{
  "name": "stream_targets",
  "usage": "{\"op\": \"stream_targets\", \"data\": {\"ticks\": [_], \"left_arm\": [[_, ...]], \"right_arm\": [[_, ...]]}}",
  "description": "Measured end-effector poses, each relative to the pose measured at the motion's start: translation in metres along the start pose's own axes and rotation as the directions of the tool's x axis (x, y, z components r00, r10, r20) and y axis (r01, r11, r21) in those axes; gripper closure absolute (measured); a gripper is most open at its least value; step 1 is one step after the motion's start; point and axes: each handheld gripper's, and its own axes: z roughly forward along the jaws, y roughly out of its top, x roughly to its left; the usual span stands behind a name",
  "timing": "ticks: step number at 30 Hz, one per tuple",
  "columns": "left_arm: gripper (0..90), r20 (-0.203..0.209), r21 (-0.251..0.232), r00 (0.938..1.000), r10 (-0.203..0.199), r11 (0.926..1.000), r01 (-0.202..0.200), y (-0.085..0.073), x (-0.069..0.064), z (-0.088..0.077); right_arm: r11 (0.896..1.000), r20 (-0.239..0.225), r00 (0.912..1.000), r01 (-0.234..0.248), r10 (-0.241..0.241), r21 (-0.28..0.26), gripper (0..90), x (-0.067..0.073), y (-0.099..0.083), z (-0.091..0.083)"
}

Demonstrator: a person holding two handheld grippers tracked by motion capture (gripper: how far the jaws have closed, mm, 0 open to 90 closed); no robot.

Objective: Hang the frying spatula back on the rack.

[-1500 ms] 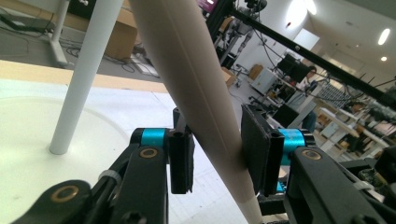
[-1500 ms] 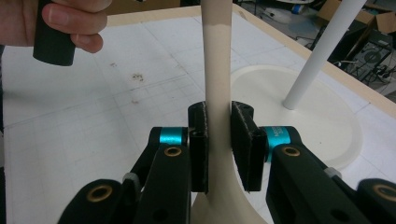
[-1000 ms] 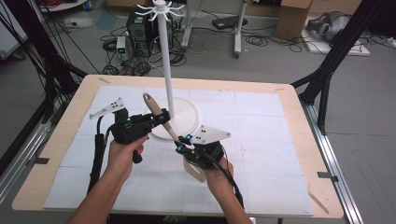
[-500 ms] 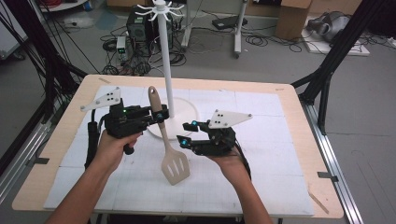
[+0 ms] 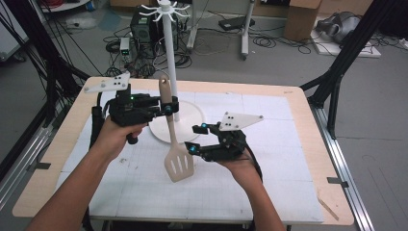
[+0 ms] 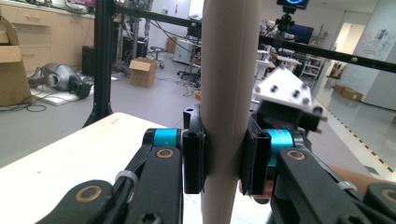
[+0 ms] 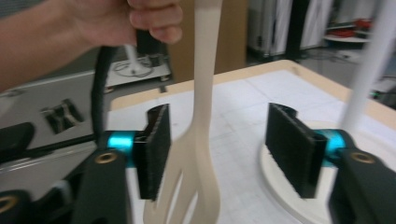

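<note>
A beige slotted spatula (image 5: 179, 166) hangs upright above the white mat, head down. My left gripper (image 5: 166, 108) is shut on its handle (image 6: 227, 93), with the black pads pressed on both sides. My right gripper (image 5: 194, 139) is open just right of the spatula's head. In the right gripper view the spatula's neck (image 7: 201, 140) sits in the wide gap of the right gripper (image 7: 217, 140), closer to the left pad; I cannot tell whether it touches. A hand holds the left gripper above it.
A white hook stand rises behind the spatula, its pole (image 5: 169, 57) on a round base (image 5: 190, 118). The base (image 7: 285, 200) and pole (image 7: 369, 65) lie close to my right jaw. The table's wooden edge (image 5: 308, 144) frames the mat.
The spatula went from slanting over the mat to hanging upright in my left gripper, then rose slightly toward the stand. My right gripper drew off its head and stands open beside it.
</note>
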Motion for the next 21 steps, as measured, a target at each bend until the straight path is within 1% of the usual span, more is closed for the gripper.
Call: {"op": "stream_targets", "data": {"ticks": [2,4,6,9,11,13,16,18,21], "left_arm": [[74.1,0.004,0.001,1.0,0.001,1.0,-0.001,0.009,0.004,0.003],[74.1,-0.004,0.004,0.9999,0.011,0.9999,-0.011,0.018,0.008,0.007],[74.1,-0.016,0.006,0.9997,0.018,0.9998,-0.018,0.028,0.013,0.011],[74.1,-0.027,0.011,0.9994,0.02,0.9997,-0.02,0.042,0.019,0.018],[74.1,-0.035,0.021,0.999,0.026,0.9995,-0.025,0.051,0.024,0.024],[74.1,-0.04,0.027,0.9989,0.024,0.9994,-0.023,0.059,0.03,0.028],[74.1,-0.039,0.024,0.9992,0.007,0.9997,-0.006,0.068,0.039,0.032],[74.0,-0.044,0.025,0.999,0.009,0.9996,-0.008,0.073,0.043,0.034],[74.0,-0.042,0.014,0.9991,0.004,0.9999,-0.004,0.08,0.049,0.034]], "right_arm": [[1.0,0.037,0.9993,-0.001,0.001,-0.004,33.2,-0.001,-0.002,-0.008],[1.0,0.078,0.9969,0.003,-0.003,0.0,28.6,-0.003,-0.004,-0.016],[1.0,0.118,0.993,-0.006,0.006,-0.001,25.7,-0.004,-0.006,-0.023],[1.0,0.156,0.9878,-0.004,0.004,0.001,24.8,-0.006,-0.011,-0.033],[1.0,0.168,0.9859,-0.003,0.002,0.0,24.8,-0.007,-0.013,-0.038],[1.0,0.176,0.9844,-0.005,0.004,0.0,24.8,-0.007,-0.016,-0.043],[1.0,0.186,0.9824,-0.01,0.01,0.0,24.8,-0.007,-0.019,-0.048],[1.0,0.192,0.9814,-0.005,0.005,0.0,24.8,-0.008,-0.02,-0.051],[1.0,0.2,0.9798,-0.005,0.006,-0.001,24.8,-0.008,-0.021,-0.056]]}}
